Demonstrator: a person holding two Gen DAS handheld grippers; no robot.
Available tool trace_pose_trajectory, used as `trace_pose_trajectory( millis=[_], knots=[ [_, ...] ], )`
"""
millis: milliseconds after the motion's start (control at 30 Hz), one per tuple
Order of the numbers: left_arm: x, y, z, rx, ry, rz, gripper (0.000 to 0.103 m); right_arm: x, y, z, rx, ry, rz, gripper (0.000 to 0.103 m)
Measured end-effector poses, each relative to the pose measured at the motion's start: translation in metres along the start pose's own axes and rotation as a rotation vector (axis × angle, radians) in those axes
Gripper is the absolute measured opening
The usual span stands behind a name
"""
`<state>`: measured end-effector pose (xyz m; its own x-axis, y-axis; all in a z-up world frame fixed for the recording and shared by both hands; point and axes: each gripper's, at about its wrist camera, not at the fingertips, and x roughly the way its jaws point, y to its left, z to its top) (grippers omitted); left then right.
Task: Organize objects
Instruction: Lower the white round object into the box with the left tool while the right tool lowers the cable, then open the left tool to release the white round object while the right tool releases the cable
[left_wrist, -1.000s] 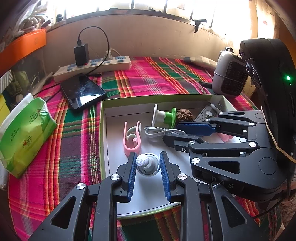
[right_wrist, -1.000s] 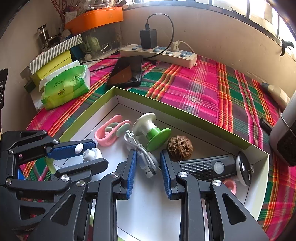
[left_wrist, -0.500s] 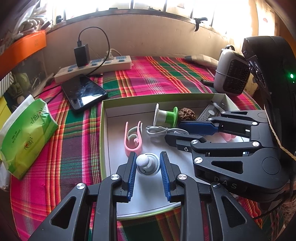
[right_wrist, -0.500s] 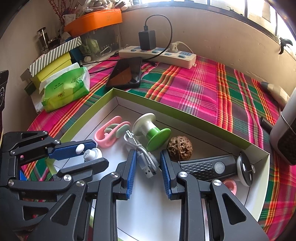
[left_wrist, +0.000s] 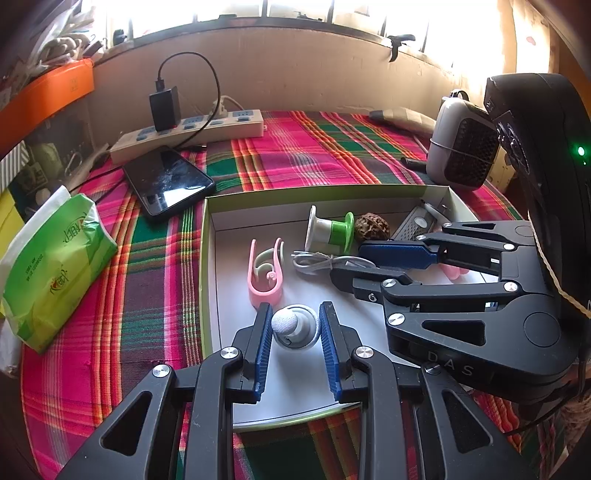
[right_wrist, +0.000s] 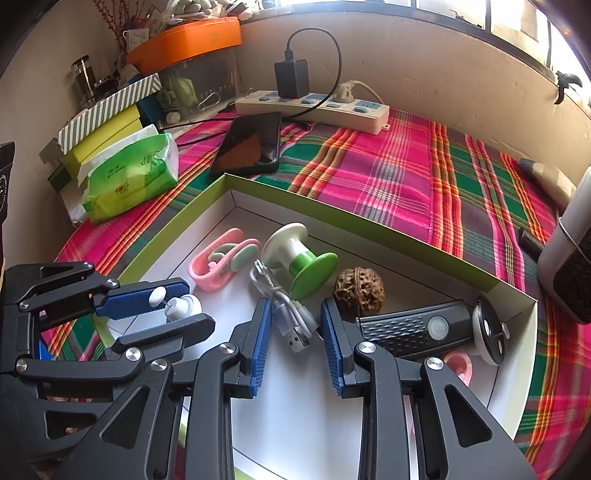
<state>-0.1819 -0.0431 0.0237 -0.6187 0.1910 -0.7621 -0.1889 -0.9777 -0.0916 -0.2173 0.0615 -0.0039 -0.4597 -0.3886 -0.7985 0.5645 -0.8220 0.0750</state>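
A shallow green-rimmed tray (left_wrist: 314, 192) (right_wrist: 332, 218) lies on the plaid cloth. My left gripper (left_wrist: 294, 308) (right_wrist: 195, 306) is shut on a small white knob-shaped piece (left_wrist: 291, 325) (right_wrist: 181, 306) near the tray's front left; both pads touch its sides. My right gripper (right_wrist: 294, 306) (left_wrist: 349, 264) straddles a coiled white USB cable (right_wrist: 284, 310) (left_wrist: 317, 260) lying on the tray floor. Its jaws are opening and the pads stand just off the cable. Also in the tray are a pink clip (left_wrist: 264, 280), a green-and-white spool (right_wrist: 299, 254), a walnut (right_wrist: 358, 288) and a black ribbed torch (right_wrist: 410, 328).
A phone (left_wrist: 170, 182) and a power strip (left_wrist: 192, 133) lie beyond the tray. A green tissue pack (left_wrist: 55, 266) sits to its left, with stacked boxes (right_wrist: 103, 125) behind. A grey heater (left_wrist: 461, 144) stands at the right.
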Motion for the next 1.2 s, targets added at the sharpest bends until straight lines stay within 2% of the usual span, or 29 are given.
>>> trace_pose_trajectory(
  millis=[200, 667, 1200],
  knots=[
    [-0.004, 0.002, -0.003, 0.001, -0.007, 0.010, 0.025, -0.002, -0.002, 0.000, 0.023, -0.001, 0.011, 0.036],
    [-0.015, 0.001, -0.007, -0.010, -0.012, 0.031, 0.030, -0.007, 0.001, -0.002, 0.033, -0.011, 0.012, 0.044],
    [-0.045, -0.008, -0.019, -0.008, -0.045, 0.029, 0.031, -0.037, 0.013, -0.019, 0.061, -0.054, -0.007, 0.046]
  ],
)
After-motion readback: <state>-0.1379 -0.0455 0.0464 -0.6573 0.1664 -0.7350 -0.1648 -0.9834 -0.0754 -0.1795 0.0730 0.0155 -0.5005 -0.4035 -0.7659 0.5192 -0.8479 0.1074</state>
